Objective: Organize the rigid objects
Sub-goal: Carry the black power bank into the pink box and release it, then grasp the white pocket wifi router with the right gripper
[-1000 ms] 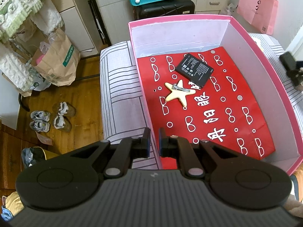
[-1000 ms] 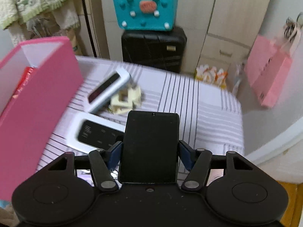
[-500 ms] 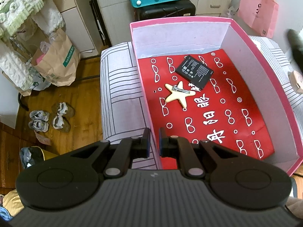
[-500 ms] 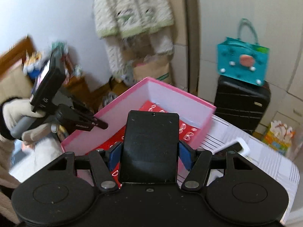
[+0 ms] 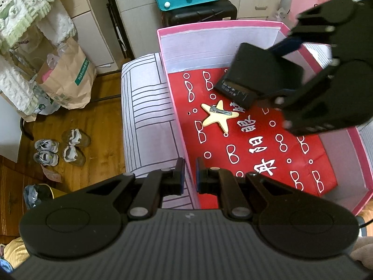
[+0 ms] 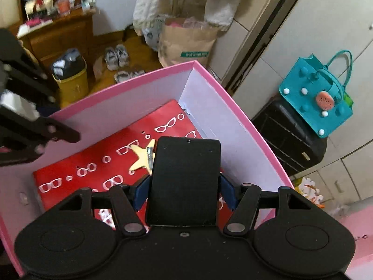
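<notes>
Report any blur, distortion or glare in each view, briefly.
Left wrist view: the right gripper holding the flat black rectangular device is motion-smeared; fisheye bends the pink cardboard box; no strong glare. Right wrist view: the left gripper is blurred at the frame edge, and the cabinet lines curve.

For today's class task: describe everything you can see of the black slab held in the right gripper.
The black slab is a flat, thin rectangle with rounded corners and a matte, hard-looking face, with a small hole near its far edge. The right gripper clamps it by its two long sides with blue pads. It hangs tilted above the pink box, over the red sheet, partly covering a black battery lying there and near the star-shaped piece. Nothing else touches it.
</notes>
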The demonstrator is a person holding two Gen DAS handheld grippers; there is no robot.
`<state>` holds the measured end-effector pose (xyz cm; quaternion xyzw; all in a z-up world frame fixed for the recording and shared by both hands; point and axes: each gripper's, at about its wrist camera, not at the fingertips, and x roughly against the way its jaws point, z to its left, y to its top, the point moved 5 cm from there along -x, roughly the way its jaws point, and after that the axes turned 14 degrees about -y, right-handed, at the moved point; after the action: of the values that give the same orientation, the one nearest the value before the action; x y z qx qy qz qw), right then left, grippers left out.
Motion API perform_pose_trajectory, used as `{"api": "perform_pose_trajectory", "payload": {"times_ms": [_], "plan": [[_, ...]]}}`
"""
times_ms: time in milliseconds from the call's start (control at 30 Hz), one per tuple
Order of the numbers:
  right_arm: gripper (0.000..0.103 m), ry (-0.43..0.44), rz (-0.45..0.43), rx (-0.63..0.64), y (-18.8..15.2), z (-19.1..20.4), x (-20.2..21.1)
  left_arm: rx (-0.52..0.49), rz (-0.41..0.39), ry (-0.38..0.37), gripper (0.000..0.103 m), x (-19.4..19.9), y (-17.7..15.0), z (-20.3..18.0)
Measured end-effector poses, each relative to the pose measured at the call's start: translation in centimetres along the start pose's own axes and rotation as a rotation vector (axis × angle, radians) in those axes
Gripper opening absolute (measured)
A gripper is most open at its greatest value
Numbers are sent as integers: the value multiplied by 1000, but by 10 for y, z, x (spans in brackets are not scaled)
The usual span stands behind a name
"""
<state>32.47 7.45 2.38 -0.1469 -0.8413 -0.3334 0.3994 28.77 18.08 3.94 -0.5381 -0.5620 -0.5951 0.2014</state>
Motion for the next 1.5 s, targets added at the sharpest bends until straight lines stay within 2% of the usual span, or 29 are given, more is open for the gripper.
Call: {"api": "perform_pose_trajectory", "payload": {"times_ms": [200, 300, 500, 633, 667, 867, 1033, 1267, 1400, 1500], "plan": [[68, -89, 101, -22, -2, -5, -31, -15, -1, -14, 9, 0, 0, 1], [68, -102, 135, -38, -7, -6, -43, -19, 1, -18, 9, -1, 0, 1], [69, -149, 80, -40, -12, -6, -29, -19, 1, -16, 10, -1, 0, 1], [69, -154, -28, -121, -20, -22, 4, -13, -5, -15, 10, -1, 0, 2], [73, -143, -48, -159, -23, -29, 13, -14, -6, -13, 10, -1, 0, 1], [75, -17, -88, -431, -68, -75, 57, -29, 0, 9, 9, -2, 0, -3], [75, -43, -115, -540, -123, -101, 78, -41, 1, 14, 9, -2, -2, -4], [77, 34, -23, -675, -199, -106, 49, -31, 1, -3, 10, -1, -1, -2], [80, 50, 6, -706, -219, -106, 26, -36, 10, 0, 10, -3, 0, -2], [80, 95, 22, -745, -226, -110, 7, -37, 9, 3, 10, -3, 0, -2]]}}
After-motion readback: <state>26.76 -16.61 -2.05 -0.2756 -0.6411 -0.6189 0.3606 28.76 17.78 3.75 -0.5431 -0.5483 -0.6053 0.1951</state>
